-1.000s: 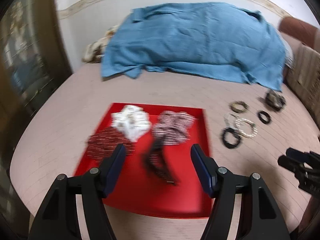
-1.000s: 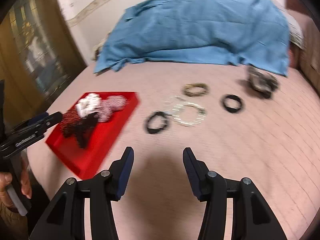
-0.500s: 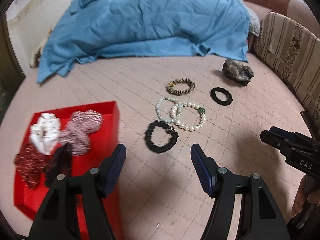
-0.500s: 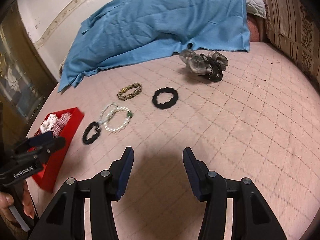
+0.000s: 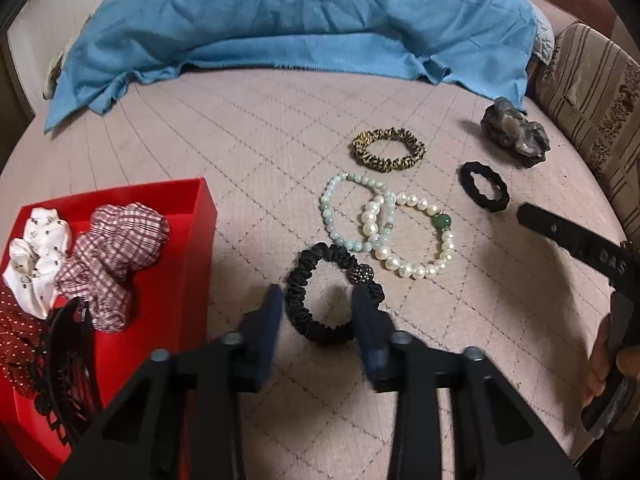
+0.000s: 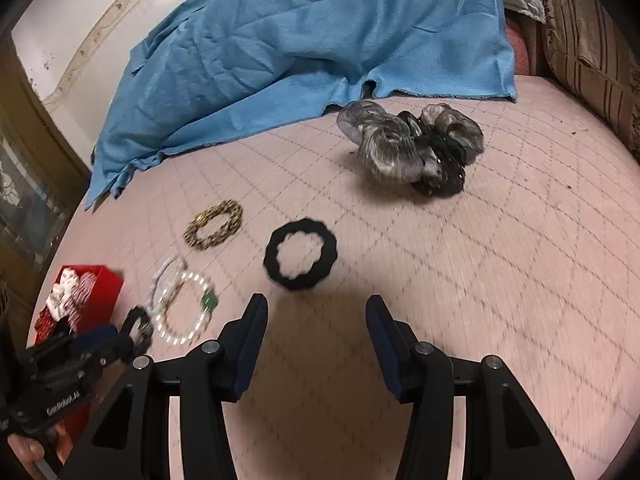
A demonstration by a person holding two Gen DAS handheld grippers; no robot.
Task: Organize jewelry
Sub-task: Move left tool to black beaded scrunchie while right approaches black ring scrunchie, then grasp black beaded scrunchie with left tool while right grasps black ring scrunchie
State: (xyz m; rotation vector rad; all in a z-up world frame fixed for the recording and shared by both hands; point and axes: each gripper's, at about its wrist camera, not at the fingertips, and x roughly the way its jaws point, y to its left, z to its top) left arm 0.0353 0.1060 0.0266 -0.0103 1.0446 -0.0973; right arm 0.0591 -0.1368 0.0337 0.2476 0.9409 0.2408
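Having swung from the red tray (image 5: 200,216) to the black scrunchie (image 5: 332,292), the left gripper (image 5: 318,312) was closing around it, not yet clamped; the right gripper (image 6: 316,320) stayed apart, empty, suggesting a pickup for the tray.

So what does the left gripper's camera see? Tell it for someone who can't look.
The left gripper is closing around a black scrunchie on a pink quilted bed. Beyond lie two overlapping bead bracelets; a red tray of scrunchies sits at left.

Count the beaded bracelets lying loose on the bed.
2. The pale green bead bracelet and the white pearl bracelet overlap mid-bed, just beyond the black scrunchie. Others may hide inside the red tray.
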